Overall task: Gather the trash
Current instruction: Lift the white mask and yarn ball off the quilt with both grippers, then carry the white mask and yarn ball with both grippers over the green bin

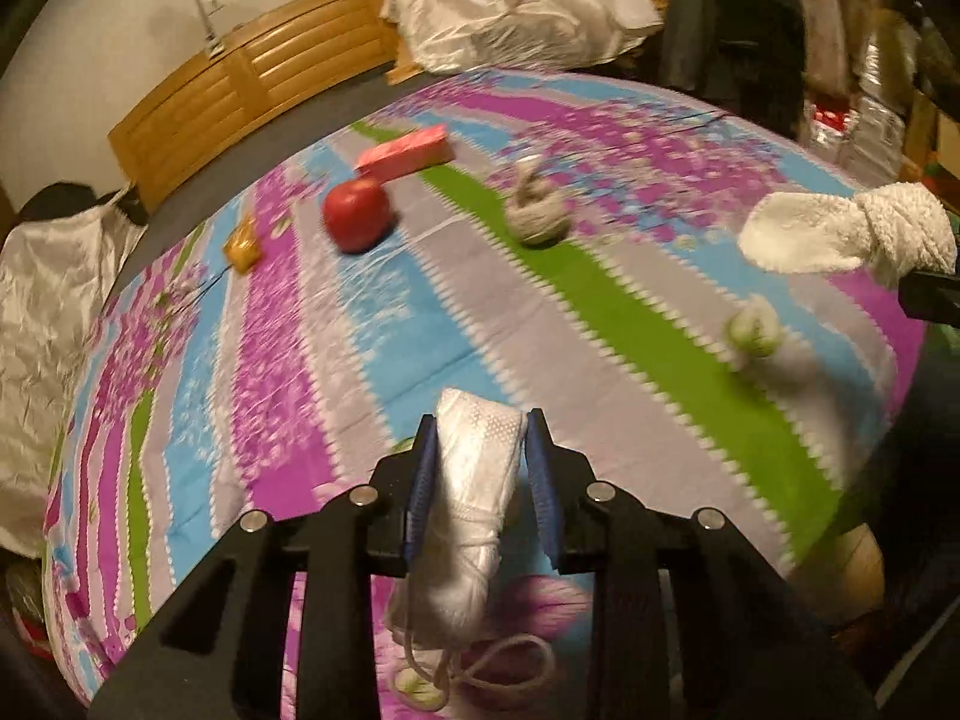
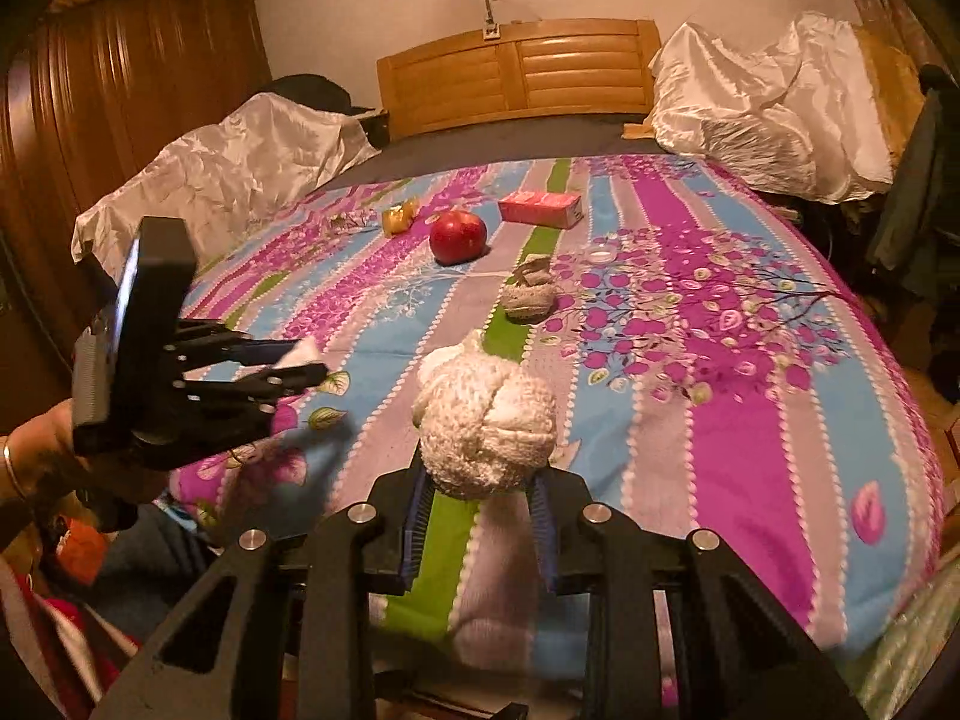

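In the left wrist view my left gripper is shut on a white rolled bundle tied with string, lifted over the striped flowered bedspread. In the right wrist view my right gripper is shut on a fluffy white knotted cloth, which also shows at the right of the left wrist view. The left gripper appears at the left there, with white stuff between its tips. On the bed lie a grey knotted cloth ball, a gold wrapper and a small green-white wad.
A red apple and a pink carton lie toward the wooden headboard. A small clear lid sits near them. White satin-covered piles flank the bed, and a brown wardrobe stands at the left. A person's wrist with a bangle holds the left gripper.
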`<state>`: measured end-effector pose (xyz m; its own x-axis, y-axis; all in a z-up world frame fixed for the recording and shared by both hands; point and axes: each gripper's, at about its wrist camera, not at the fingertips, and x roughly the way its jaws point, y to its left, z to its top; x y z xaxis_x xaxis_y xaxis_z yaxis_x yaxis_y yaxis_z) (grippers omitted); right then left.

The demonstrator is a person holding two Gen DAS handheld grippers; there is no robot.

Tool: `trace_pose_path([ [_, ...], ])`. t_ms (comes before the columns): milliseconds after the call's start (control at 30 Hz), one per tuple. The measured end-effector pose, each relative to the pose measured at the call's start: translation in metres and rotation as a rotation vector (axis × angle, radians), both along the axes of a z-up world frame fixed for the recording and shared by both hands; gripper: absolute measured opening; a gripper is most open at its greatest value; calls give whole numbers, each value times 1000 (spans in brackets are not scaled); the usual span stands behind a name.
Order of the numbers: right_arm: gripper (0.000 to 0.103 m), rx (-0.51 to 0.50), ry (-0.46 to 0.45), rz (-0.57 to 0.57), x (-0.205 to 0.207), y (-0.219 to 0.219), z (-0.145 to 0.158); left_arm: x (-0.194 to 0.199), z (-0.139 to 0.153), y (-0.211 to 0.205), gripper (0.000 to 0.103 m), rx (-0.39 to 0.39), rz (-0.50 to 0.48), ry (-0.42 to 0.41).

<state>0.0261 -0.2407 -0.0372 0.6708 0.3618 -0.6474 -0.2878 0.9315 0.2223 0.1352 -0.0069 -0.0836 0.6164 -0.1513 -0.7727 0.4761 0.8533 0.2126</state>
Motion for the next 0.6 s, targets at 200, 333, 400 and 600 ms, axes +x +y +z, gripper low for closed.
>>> trace_pose_path([
  [200,31,5,-2,-68,-32,-23,9,-27,9,-36,28,-12,-91,-13],
  [333,31,6,-17,-122,-51,-40,17,-40,13,-51,28,-12,-130,-20],
  [400,31,8,-29,-160,-61,-51,21,-46,15,-58,28,-17,-146,-18],
  [600,31,15,-40,-251,-82,-82,30,-50,25,-78,28,-51,-168,-15],
])
